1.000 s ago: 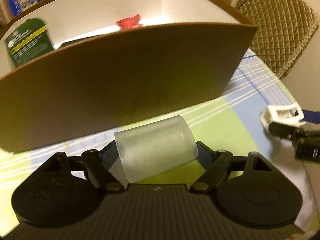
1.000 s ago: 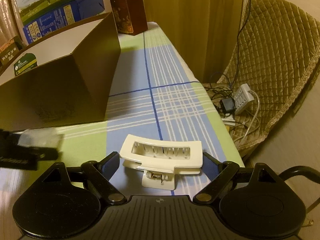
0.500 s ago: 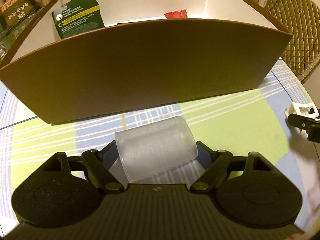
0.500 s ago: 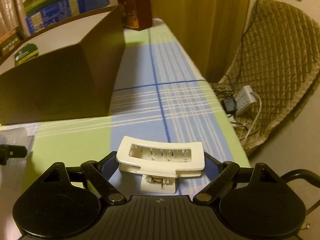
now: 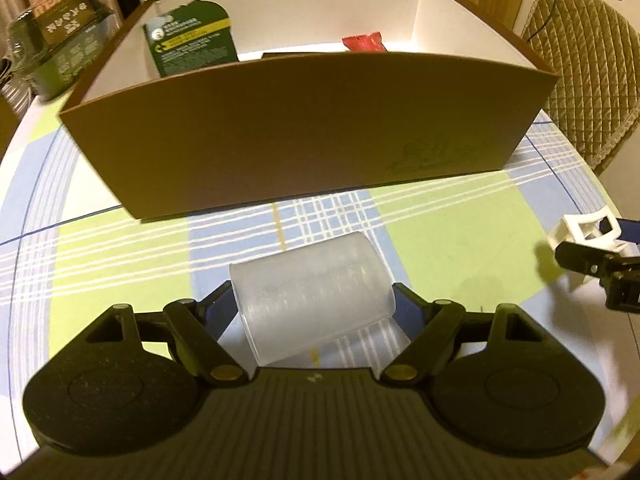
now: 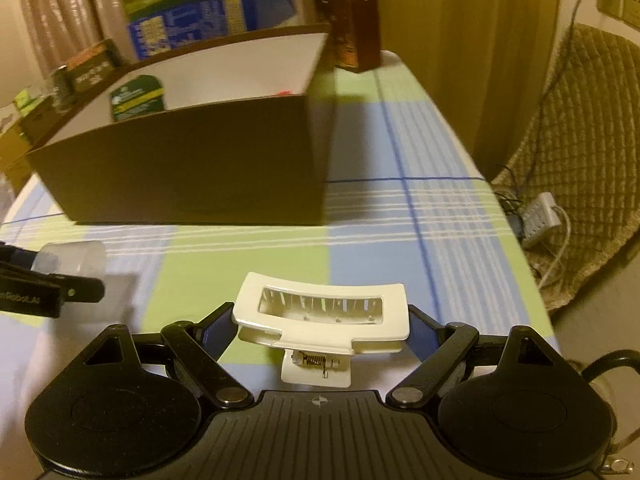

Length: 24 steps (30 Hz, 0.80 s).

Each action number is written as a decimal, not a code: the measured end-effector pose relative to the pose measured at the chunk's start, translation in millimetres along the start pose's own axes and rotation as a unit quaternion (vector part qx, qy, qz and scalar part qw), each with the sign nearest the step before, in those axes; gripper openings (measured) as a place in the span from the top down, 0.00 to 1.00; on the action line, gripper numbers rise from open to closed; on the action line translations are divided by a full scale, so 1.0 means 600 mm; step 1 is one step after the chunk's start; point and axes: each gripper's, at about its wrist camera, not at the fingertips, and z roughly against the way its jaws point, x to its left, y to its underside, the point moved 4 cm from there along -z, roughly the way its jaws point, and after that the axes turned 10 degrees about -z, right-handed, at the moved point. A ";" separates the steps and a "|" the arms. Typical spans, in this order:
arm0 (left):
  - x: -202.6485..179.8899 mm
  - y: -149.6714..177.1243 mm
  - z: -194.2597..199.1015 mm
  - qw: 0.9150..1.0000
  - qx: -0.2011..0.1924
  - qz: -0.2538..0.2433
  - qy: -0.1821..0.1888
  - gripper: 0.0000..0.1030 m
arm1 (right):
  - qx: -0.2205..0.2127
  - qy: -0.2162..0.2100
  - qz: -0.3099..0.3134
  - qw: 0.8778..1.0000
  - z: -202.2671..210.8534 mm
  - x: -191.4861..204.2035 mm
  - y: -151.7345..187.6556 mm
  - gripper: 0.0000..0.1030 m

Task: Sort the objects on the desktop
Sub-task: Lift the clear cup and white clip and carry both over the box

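Checked surface nearly bare, brown box part filled; left fingers grasping frosted cup, right fingers grasping white hair clip, both unboxed

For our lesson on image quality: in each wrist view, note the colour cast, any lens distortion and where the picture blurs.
Left wrist view: warm yellow cast; the fisheye bows the brown box rim; the tin at top left is smeared. Right wrist view: same cast; the tablecloth lines curve; the frosted cup at the left edge is soft, while the white hair clip is sharp.
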 end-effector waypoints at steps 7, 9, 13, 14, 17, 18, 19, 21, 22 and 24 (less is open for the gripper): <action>0.014 0.015 0.047 1.000 -0.021 0.011 -0.004 0.23 | -0.002 -0.037 0.026 0.999 0.025 0.052 0.007 0.18; 0.018 0.019 0.061 1.000 -0.027 0.015 -0.004 0.23 | -0.005 -0.048 0.033 0.998 0.033 0.066 0.007 0.18; 0.027 0.025 0.088 0.999 -0.043 0.017 -0.009 0.23 | -0.009 -0.067 0.047 0.997 0.041 0.095 0.003 0.18; 0.029 0.025 0.094 0.999 -0.046 0.017 -0.011 0.23 | -0.010 -0.071 0.051 0.996 0.042 0.102 0.001 0.18; 0.040 0.025 0.111 0.998 -0.057 0.021 -0.017 0.23 | -0.014 -0.081 0.061 0.995 0.044 0.117 -0.008 0.18; 0.044 0.023 0.116 0.998 -0.061 0.023 -0.019 0.23 | -0.015 -0.084 0.063 0.994 0.044 0.121 -0.012 0.18; 0.049 0.021 0.121 0.997 -0.064 0.025 -0.020 0.23 | -0.016 -0.087 0.064 0.994 0.044 0.125 -0.017 0.18; 0.056 0.016 0.129 0.997 -0.071 0.027 -0.025 0.23 | -0.022 -0.091 0.070 0.993 0.045 0.134 -0.027 0.18; 0.060 0.012 0.132 0.996 -0.075 0.028 -0.027 0.23 | -0.024 -0.093 0.072 0.993 0.045 0.138 -0.034 0.18; 0.068 0.004 0.137 0.996 -0.081 0.030 -0.030 0.23 | -0.027 -0.098 0.075 0.992 0.044 0.144 -0.046 0.18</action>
